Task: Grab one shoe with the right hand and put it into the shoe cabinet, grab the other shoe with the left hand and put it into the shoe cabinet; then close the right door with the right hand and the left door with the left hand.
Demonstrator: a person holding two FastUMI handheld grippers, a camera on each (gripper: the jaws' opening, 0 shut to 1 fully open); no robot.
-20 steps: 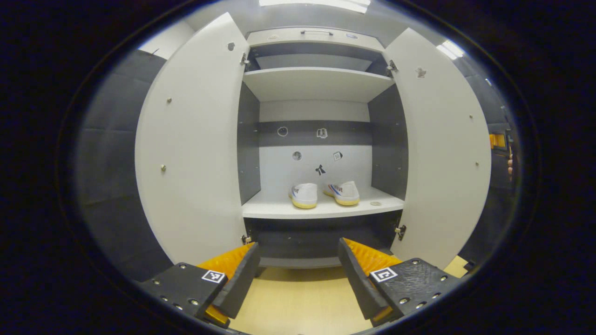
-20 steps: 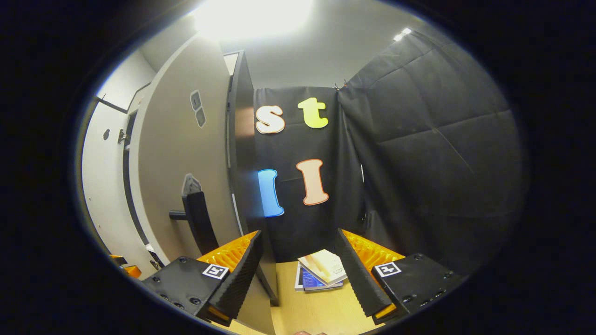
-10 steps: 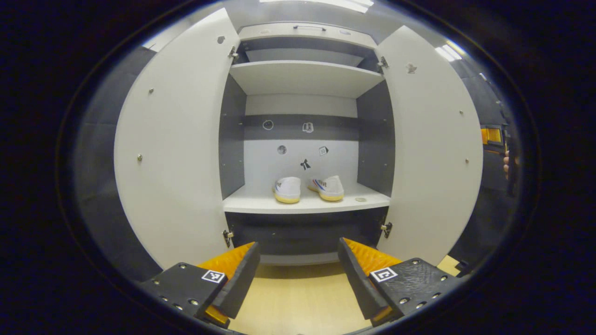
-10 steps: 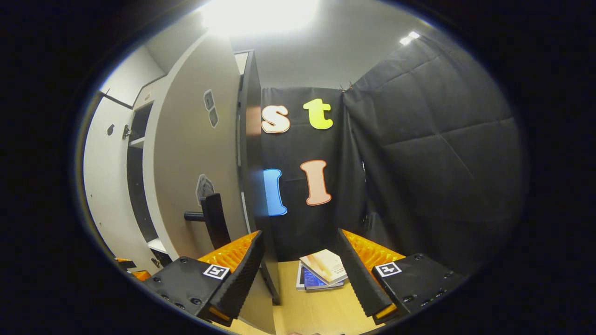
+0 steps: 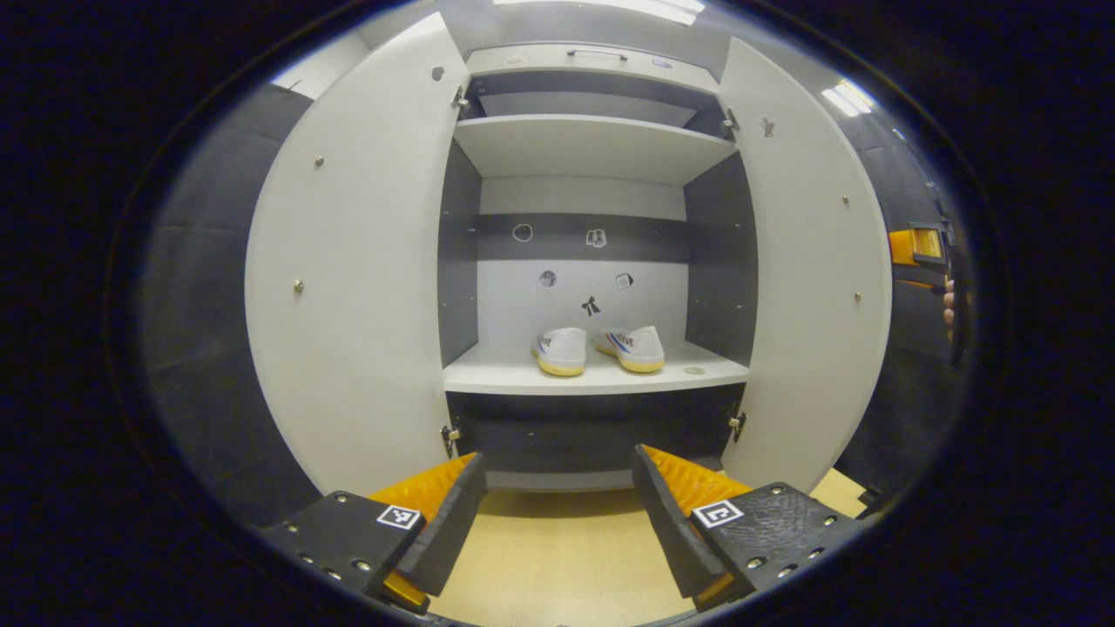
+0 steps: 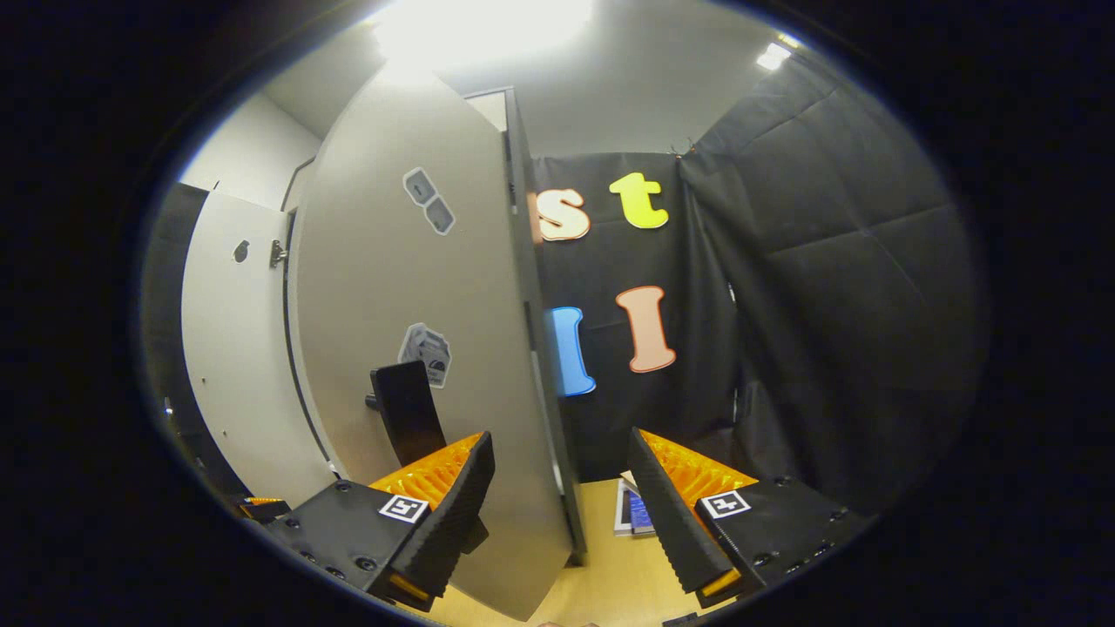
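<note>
- Left gripper view shows both shoes (image 5: 599, 350) side by side on the cabinet's lower shelf (image 5: 601, 379), near the back wall, so only the doors remain, by my reading.
- Right door (image 6: 435, 383) is partly swung; the right gripper (image 6: 562, 514) straddles its free edge with fingers spread wide, holding nothing.
- Risk: the left finger (image 6: 449, 522) sits just beside the door's dark handle (image 6: 408, 422) (contact unclear) and could snag on it.
- Left gripper (image 5: 557, 522) hangs wide and empty, well clear of the left door (image 5: 348, 287), with open floor (image 5: 566, 566) below.
</note>
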